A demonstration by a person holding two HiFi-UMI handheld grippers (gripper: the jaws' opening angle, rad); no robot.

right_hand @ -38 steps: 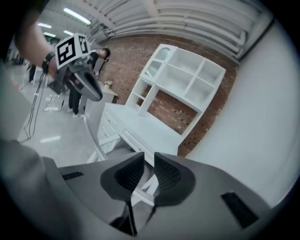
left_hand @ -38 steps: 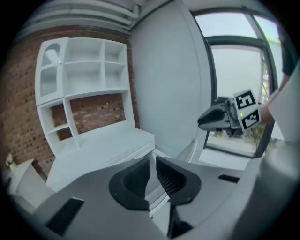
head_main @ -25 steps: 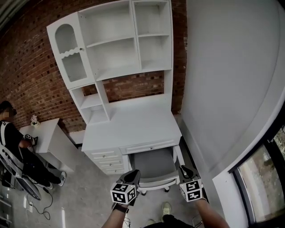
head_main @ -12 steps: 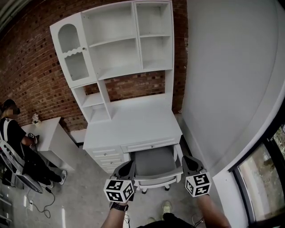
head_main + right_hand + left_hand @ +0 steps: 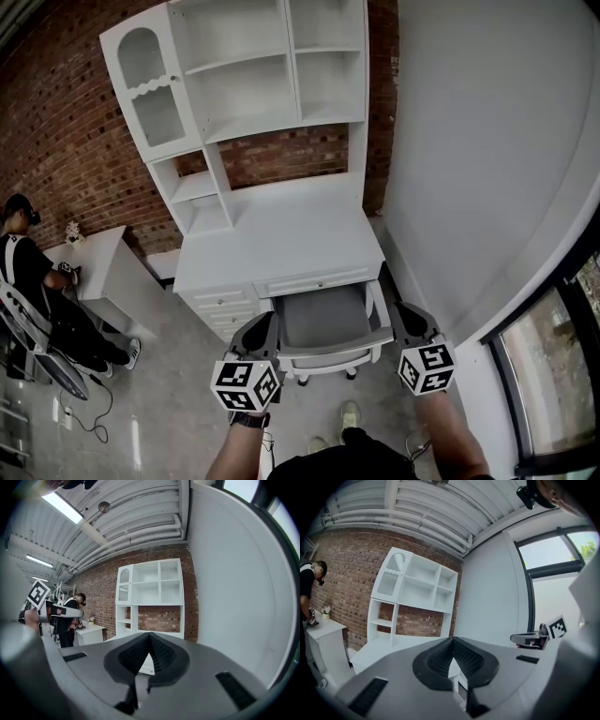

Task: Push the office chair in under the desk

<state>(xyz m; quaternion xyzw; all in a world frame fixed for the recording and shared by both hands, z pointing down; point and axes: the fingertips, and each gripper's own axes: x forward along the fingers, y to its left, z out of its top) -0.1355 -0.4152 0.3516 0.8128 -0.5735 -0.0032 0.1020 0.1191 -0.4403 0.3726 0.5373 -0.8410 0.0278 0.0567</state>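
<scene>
1. Straight ahead stands the white desk [image 5: 281, 246], its shelf hutch [image 5: 234, 75] backed against a brick wall [image 5: 56, 141].
2. Beneath it, the chair [image 5: 323, 319] sits in the gap to the right of the drawers [image 5: 225, 328]. The far part of its grey seat is under the desktop, and its near edge and white frame stick out toward the wearer.
3. Off to the left, a person [image 5: 37, 291] stands at a small white table [image 5: 103, 281], well apart from the desk.
4. The left gripper [image 5: 262, 324] is level by the chair's near left corner. Its fingers [image 5: 436, 656] are pressed fully together with nothing between them. Whether it touches the chair cannot be told.
5. The right gripper [image 5: 405, 315] is by the chair's near right corner. Its fingers [image 5: 162, 653] are likewise closed tight and empty, pointing toward the hutch.
6. Each gripper carries a cube printed with black-and-white square markers: the left cube [image 5: 246, 385] and the right cube [image 5: 427, 367].
</scene>
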